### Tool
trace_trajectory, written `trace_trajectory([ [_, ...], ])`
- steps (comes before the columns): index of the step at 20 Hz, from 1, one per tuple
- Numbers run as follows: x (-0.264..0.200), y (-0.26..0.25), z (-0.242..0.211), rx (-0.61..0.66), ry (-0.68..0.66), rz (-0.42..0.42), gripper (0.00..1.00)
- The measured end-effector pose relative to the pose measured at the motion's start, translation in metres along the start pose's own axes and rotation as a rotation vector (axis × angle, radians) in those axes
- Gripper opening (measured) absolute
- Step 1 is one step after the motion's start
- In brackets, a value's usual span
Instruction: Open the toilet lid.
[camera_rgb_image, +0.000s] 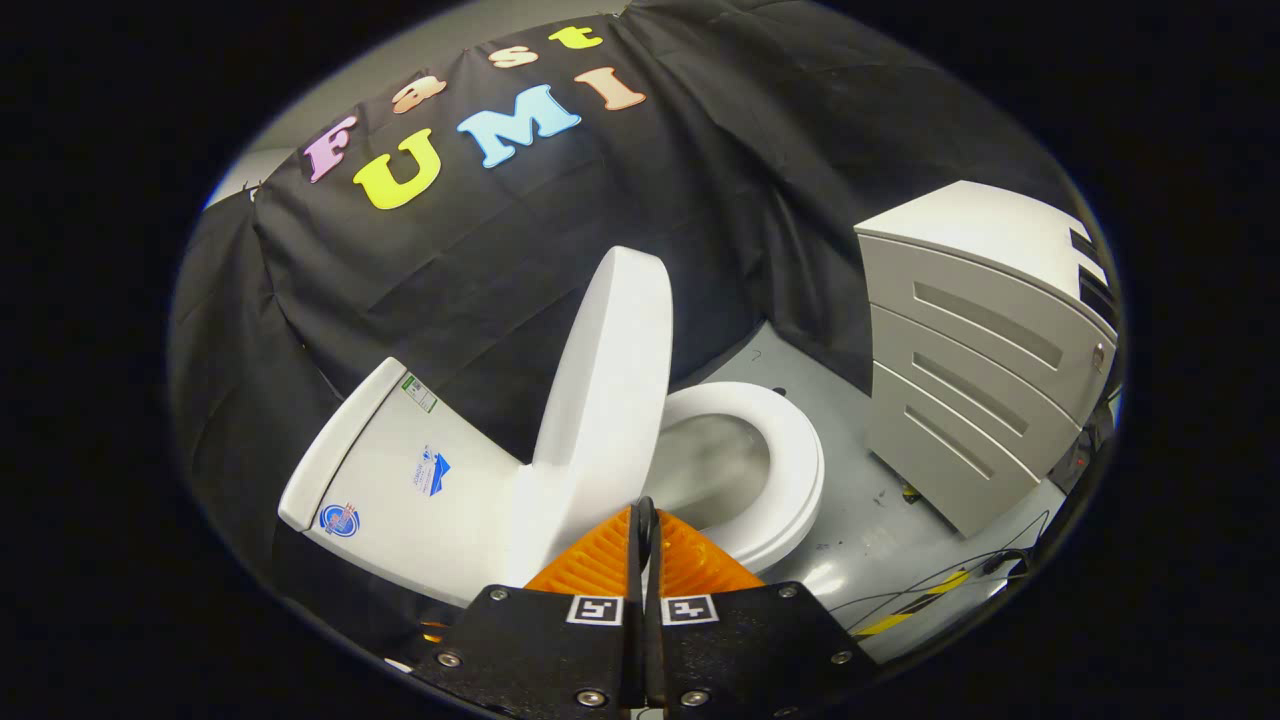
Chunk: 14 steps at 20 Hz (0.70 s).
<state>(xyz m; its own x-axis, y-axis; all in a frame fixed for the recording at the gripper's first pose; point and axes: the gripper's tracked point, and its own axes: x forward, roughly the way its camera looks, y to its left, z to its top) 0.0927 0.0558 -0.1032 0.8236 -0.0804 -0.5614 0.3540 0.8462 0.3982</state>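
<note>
Already upright, toilet lid (610, 370) beyond closed gripper (645, 520); tank stickers (430, 470) unreadable.

Toilet lid (610, 370) upright — fingers (600, 560) together

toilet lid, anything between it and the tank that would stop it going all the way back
Nothing visible does. The toilet lid stands raised off the seat, with only open space between it and the tank. The tongs are shut just in front of the lid's base, holding nothing.
</note>
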Motion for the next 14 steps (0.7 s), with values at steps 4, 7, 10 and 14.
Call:
trace_trajectory([
  [4,-0.004,0.012,0.003,-0.071,-0.017,-0.008,0.00],
  [7,-0.006,0.021,0.006,-0.123,-0.026,-0.010,0.00],
  [10,-0.010,0.032,0.010,-0.167,-0.041,-0.010,0.00],
  [14,-0.013,0.041,0.012,-0.202,-0.047,-0.011,0.00],
])
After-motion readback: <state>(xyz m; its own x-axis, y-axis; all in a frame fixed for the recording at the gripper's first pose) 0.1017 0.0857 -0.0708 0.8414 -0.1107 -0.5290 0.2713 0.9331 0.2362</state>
